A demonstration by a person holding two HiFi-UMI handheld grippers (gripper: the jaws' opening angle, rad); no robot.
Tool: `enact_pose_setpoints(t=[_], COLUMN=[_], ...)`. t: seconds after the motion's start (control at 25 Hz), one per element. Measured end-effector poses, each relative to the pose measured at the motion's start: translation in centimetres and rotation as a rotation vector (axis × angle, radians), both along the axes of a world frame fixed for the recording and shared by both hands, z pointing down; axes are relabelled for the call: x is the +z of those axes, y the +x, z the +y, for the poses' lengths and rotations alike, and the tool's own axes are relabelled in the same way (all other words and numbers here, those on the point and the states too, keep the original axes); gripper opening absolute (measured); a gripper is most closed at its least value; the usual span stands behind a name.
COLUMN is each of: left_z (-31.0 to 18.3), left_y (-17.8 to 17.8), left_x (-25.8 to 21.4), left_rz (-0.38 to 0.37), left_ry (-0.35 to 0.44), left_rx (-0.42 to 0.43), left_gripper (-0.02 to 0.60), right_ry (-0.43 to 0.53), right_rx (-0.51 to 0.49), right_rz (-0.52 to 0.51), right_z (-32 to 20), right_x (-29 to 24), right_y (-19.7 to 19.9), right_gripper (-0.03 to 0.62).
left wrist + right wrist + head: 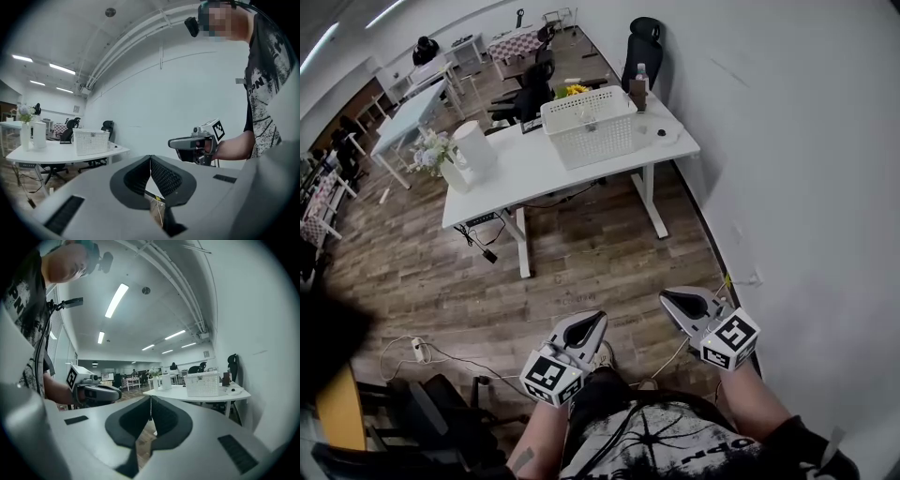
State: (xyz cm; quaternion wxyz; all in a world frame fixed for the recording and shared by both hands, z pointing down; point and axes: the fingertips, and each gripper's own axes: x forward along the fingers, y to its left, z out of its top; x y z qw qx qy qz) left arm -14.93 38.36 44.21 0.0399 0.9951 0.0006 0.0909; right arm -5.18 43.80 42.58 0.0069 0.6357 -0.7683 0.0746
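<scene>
Basket [589, 127] sits on the bench [511, 178], upper middle of the frame, well apart from my left gripper [599, 321] and right gripper [668, 299]. Both have jaws together, holding nothing. Loose floor cable [680, 349] by my feet could likely trip me.

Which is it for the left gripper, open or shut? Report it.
Shut. In the left gripper view, the left gripper has its fingers meeting at the tips, nothing between them.
</scene>
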Motion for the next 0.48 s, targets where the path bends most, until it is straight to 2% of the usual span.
enact_pose_setpoints(t=[0.48], left_z=[-8.5], left_y=[3.8], left_x=[0.9], left_rz=[-0.005], left_ry=[-0.023], left_rx=[0.051], left_gripper=[0.011], right_ry=[-0.013], right_rx=[0.030], right_rz=[0.017], right_z=[-8.8], right_x=[0.4], right_y=[2.9], right_gripper=[0.023])
